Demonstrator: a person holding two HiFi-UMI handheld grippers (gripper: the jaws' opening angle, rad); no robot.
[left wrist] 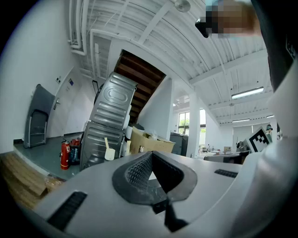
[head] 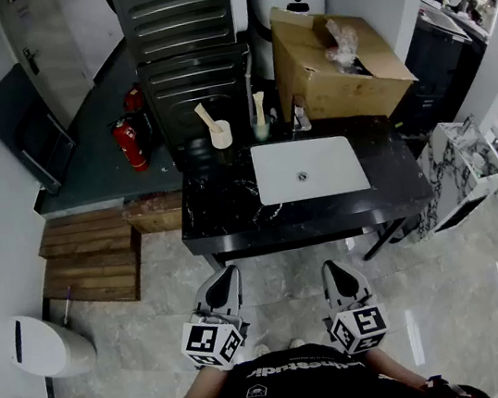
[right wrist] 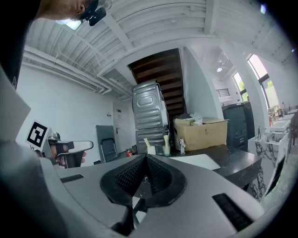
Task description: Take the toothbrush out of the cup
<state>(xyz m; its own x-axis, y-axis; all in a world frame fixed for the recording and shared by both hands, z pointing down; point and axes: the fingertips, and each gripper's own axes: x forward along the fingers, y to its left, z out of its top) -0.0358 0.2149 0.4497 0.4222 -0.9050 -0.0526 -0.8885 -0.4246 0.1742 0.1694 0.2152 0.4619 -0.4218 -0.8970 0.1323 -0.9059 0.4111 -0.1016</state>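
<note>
At the back of the black counter (head: 224,216) stands a white cup (head: 220,134) with a beige toothbrush (head: 205,115) leaning out of it. Beside it, a second cup (head: 261,129) holds another beige brush (head: 260,105). My left gripper (head: 226,274) and right gripper (head: 332,268) hang side by side well short of the counter's front edge, both shut and empty. The left gripper view shows the cup (left wrist: 109,154) far off beyond the shut jaws of the left gripper (left wrist: 150,156). In the right gripper view, both cups (right wrist: 151,149) sit far beyond the right gripper (right wrist: 145,159).
A white sink basin (head: 308,168) with a faucet (head: 300,117) is set in the counter. Behind it are a cardboard box (head: 336,67) and a grey metal cabinet (head: 193,66). Fire extinguishers (head: 130,143) and wooden pallets (head: 90,258) lie to the left, a white bin (head: 47,345) beside me.
</note>
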